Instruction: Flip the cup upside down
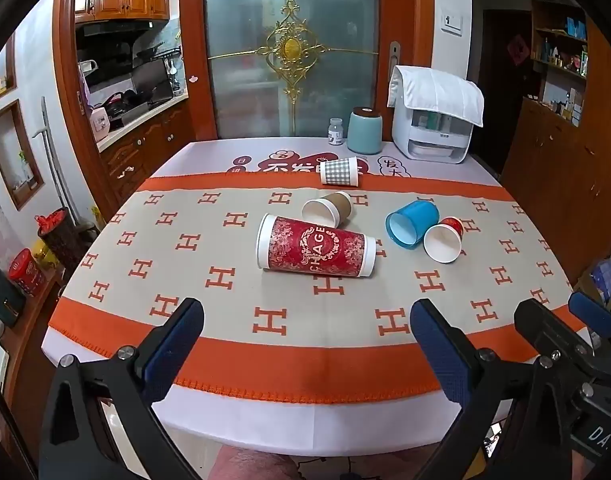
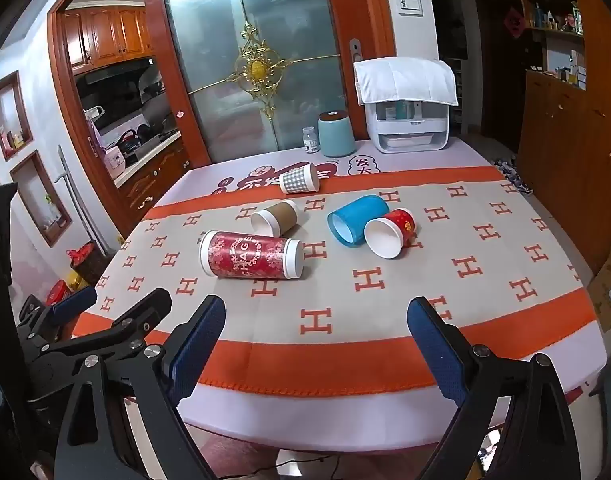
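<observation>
At the middle of the left wrist frame, the tall red cup (image 1: pixel 316 249) lies on its side on the patterned cloth (image 1: pixel 225 320), mouth toward the left of the picture, base toward the right. You should expect it to be light, thin-walled paper, judging by its look: stiff enough along the rolled rim and base, but soft in the middle, so squeeze gently across the body nearer the base, where it should crush less. It will likely roll if nudged sideways. Just behind it lies the brown cup (image 1: pixel 327 208), touching or nearly so; to the right the blue cup (image 1: pixel 411 223) and small red cup (image 1: pixel 443 239) lie side by side, and the checked cup (image 1: pixel 339 172) sits farther up. Your left gripper (image 1: pixel 307 334) hangs with fingers spread wide and empty at the lower frame; your right gripper (image 2: pixel 315 332) is likewise spread, holding nothing.
</observation>
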Demonstrator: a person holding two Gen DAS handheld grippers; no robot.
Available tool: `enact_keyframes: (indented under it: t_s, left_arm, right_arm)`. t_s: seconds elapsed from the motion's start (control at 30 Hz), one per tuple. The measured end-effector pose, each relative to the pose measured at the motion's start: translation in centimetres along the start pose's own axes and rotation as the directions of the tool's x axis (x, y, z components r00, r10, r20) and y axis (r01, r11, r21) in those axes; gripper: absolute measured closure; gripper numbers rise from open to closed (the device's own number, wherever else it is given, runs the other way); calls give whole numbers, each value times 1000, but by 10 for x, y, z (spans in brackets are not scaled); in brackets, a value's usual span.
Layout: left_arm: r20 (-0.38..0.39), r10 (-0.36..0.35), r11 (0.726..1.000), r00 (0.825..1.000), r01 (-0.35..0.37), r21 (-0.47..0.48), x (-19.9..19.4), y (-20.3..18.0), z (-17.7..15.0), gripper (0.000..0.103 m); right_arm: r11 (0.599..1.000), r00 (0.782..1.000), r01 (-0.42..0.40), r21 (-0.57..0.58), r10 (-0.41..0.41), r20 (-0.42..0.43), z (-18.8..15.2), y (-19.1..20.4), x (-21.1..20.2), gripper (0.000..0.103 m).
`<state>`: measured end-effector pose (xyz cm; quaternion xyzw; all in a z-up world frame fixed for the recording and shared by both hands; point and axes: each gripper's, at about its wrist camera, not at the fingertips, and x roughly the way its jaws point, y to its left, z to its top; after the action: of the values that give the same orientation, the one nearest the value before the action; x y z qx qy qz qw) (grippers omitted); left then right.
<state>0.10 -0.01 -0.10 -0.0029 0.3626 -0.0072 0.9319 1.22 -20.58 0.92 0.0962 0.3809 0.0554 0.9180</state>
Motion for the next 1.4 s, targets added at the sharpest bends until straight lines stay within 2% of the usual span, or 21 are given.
enact_keyframes:
  t_s: [0.13,0.47,0.73,1.4]
  left_arm:
    - [-21,-28,1000,999,28,-4,3,1,3,1]
    - [-9,-28,1000,1000,27,-15,5,8,1,1]
    - [15,-18,1000,1000,18,-5,-5,-2,-2,1]
    - [9,-13,1000,1000,13,-3,-12,-4,-1,1]
  right_arm:
    - [1000,1000,10,-9,-9,6,0,0,0,9]
    - [1000,1000,2,-4,-2,8,-1,-2,-3,9]
    - [1000,1000,-3,-1,3,14,-1,-7,-9,9]
    - [1000,1000,-4,6,4,21,-2,-6,-14,9]
